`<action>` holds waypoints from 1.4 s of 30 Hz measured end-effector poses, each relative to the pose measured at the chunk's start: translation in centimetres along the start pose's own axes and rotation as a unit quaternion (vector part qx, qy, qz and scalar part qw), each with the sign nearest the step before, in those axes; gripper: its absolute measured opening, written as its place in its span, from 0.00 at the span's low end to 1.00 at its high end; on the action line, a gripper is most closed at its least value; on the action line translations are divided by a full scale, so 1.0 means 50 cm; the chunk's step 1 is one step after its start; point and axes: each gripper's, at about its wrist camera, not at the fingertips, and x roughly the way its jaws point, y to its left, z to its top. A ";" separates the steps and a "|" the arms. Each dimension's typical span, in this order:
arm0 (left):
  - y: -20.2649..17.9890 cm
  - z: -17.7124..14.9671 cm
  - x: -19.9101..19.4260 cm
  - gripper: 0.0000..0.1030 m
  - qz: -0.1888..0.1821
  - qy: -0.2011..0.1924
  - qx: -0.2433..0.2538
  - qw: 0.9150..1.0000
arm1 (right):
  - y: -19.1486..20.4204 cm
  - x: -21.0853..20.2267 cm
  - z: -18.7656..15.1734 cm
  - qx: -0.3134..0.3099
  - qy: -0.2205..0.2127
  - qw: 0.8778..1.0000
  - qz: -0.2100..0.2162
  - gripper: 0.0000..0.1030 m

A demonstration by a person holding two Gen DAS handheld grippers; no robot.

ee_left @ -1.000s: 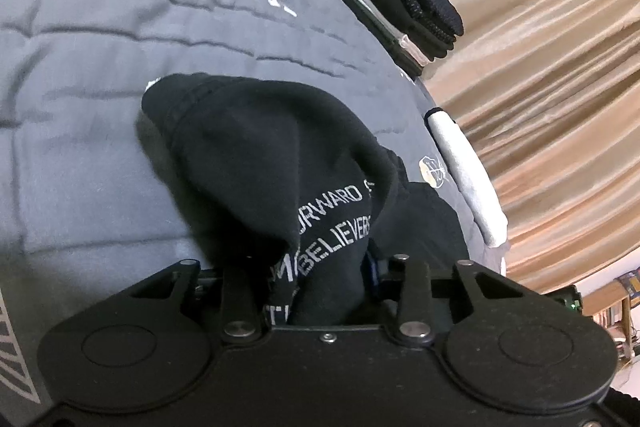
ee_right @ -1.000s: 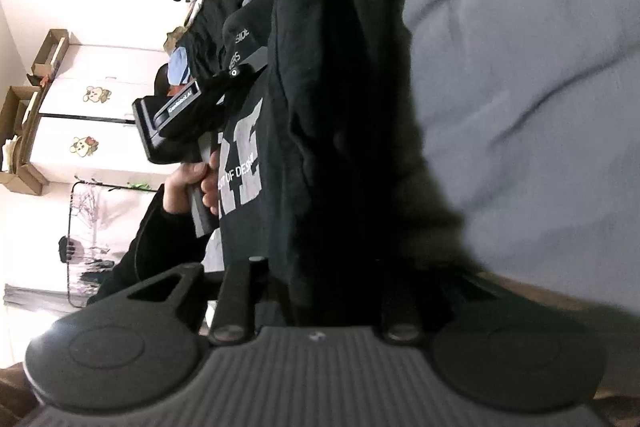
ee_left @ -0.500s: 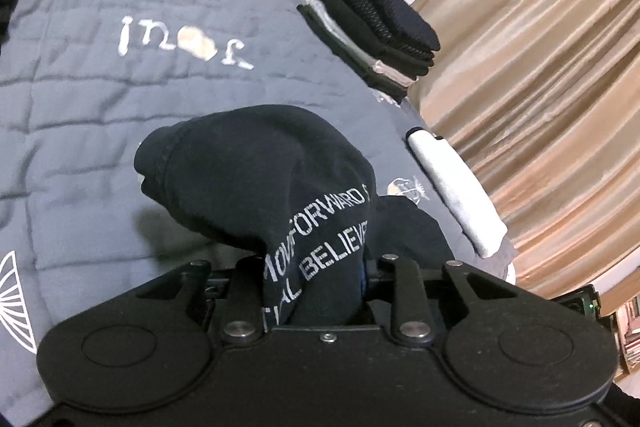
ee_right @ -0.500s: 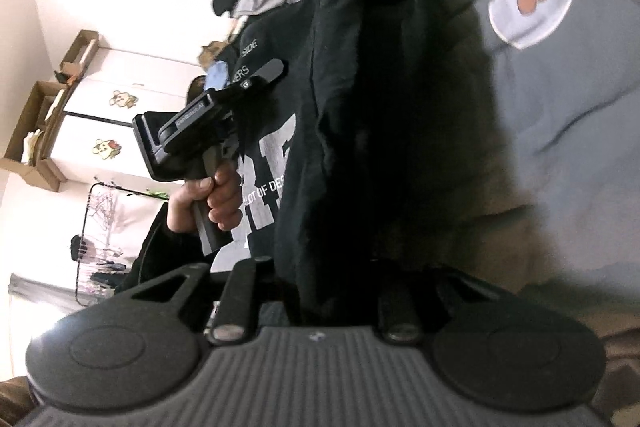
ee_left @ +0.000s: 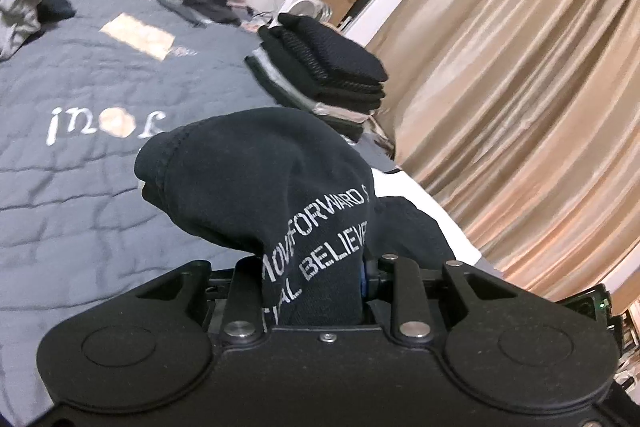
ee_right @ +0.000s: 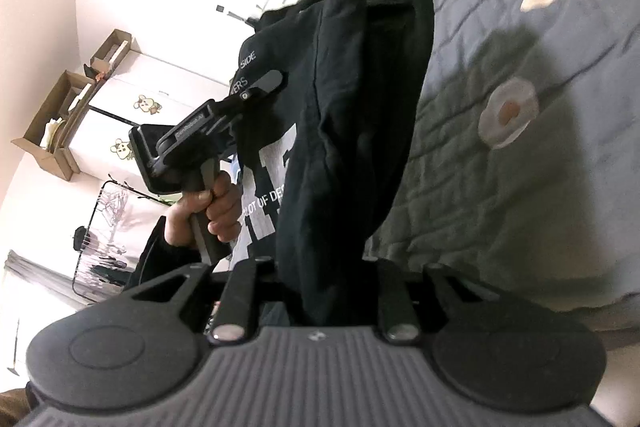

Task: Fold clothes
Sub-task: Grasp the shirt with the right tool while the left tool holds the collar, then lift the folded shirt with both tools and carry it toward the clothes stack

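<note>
Left wrist: left hand-held gripper (ee_left: 316,267) clamped on black T-shirt (ee_left: 260,187), bunched cloth hiding its fingers, blocking the near grey bedspread (ee_left: 80,187). Folded stack (ee_left: 320,71) far right, by tan curtains (ee_left: 520,107).

Right wrist: right hand-held gripper (ee_right: 320,291) pinched the same shirt, which hung above the bed; fingertips buried. Hand (ee_right: 208,207) gripped the left unit's handle, left of the shirt.

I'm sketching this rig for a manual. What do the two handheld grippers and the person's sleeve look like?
The left gripper is matte black plastic with two round discs, silver pivot screws and a blue patch inside. The right gripper has a ribbed grey body. Seen from the right wrist, the left gripper has a pistol-style handle, held by a hand in a dark sleeve.
</note>
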 end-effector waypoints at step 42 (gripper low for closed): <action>-0.434 0.084 0.465 0.26 -0.042 -0.085 0.025 0.995 | -0.125 -0.364 0.021 -0.040 -0.050 0.997 -0.052 0.19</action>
